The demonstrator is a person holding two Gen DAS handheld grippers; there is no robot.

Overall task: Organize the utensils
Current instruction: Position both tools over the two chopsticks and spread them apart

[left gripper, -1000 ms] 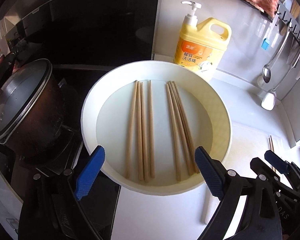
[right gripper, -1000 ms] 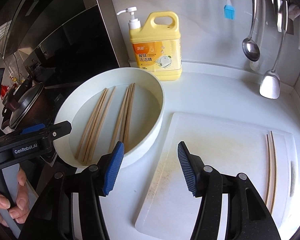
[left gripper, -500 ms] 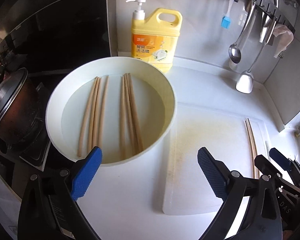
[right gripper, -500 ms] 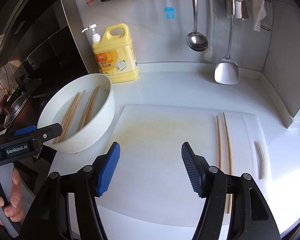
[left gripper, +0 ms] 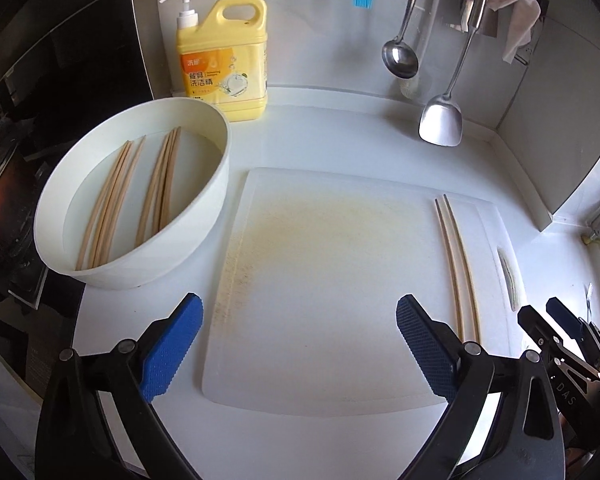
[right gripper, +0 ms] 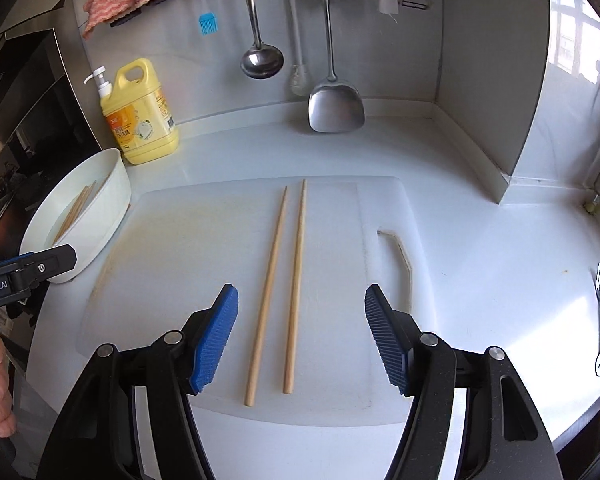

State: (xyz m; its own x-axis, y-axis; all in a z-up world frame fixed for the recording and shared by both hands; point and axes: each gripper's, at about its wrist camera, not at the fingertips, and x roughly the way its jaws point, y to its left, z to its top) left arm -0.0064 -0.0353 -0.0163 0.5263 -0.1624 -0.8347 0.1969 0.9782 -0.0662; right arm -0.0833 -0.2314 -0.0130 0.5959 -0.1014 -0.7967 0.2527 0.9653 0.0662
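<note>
Approach step: the right gripper (right gripper: 300,336) hovers with fingers spread and empty — the chopstick pair (right gripper: 285,280) lies between them on the cutting board (right gripper: 172,256). Next, lower and pinch. The left gripper (left gripper: 298,348) is likewise spread, empty.

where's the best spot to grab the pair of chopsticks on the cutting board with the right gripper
Probably around mid-length of the chopstick pair, coming straight down from above. They lie flat, side by side and nearly parallel on the cutting board, with a small gap, so jaws closing across their width should pinch both together. The right gripper is open and already straddles their near ends, lined up with them.
</note>
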